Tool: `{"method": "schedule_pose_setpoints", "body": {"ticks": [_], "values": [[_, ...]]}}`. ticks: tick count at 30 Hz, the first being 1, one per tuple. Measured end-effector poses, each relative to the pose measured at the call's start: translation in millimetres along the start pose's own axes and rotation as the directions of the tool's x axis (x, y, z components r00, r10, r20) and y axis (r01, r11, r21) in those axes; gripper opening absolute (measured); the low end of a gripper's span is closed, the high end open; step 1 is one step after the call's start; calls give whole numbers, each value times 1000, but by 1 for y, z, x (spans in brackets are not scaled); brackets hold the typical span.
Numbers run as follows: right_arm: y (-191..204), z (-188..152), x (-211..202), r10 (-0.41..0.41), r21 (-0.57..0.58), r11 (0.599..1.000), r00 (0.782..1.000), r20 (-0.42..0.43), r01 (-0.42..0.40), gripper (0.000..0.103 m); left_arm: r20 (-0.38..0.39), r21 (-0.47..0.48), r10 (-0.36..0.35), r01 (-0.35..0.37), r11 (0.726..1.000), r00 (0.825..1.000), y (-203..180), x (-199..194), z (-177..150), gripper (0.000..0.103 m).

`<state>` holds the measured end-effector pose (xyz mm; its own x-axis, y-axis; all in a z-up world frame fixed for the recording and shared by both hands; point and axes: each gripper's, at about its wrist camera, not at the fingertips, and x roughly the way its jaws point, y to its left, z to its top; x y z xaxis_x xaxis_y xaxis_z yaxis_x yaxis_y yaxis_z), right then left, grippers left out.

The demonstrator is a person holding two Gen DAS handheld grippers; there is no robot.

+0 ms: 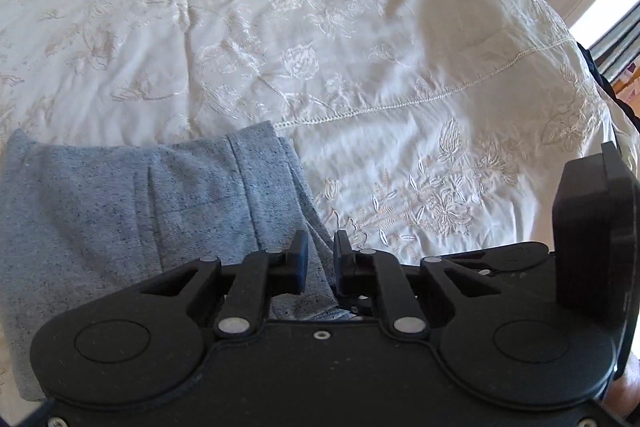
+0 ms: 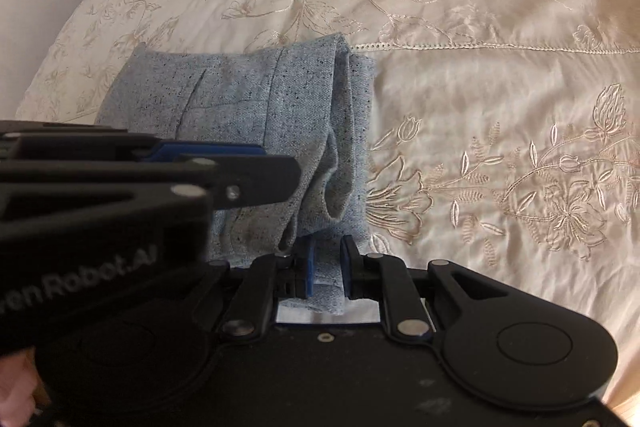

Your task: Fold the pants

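Right wrist view: both tongs (image 2: 327, 269) (image 1: 320, 263) pinch the pants' (image 2: 248, 107) near edge, keeping the bundle flat on the bed (image 2: 500, 87).

Both wrist cams sit low and close over the bed (image 1: 360, 47), facing forward, sharing the folded pants (image 2: 256, 107).

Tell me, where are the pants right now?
The pants lie folded on the bedspread, left of centre in both views, both grippers pinching their near edge.
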<state>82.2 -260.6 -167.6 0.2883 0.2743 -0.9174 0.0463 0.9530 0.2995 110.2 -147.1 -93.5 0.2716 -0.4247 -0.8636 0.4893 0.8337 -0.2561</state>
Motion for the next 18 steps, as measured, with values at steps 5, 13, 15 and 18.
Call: {"method": "schedule_pose_setpoints", "body": {"ticks": [5,13,15,18], "values": [[-12,-2,-12,-9,-7,1000,999,31,9,16,44,-87,160,-156,984,986,37,-28,-8,24],[1,12,-32,-4,-58,998,990,144,13,17,-30,-197,353,-351,915,935,103,-68,-64,24],[10,19,-26,16,-96,995,990,141,-3,17,-59,-203,371,-375,905,927,115,-73,-79,24],[26,23,-12,31,-155,988,992,124,-12,17,-94,-217,366,-378,900,926,123,-75,-99,24]]}}
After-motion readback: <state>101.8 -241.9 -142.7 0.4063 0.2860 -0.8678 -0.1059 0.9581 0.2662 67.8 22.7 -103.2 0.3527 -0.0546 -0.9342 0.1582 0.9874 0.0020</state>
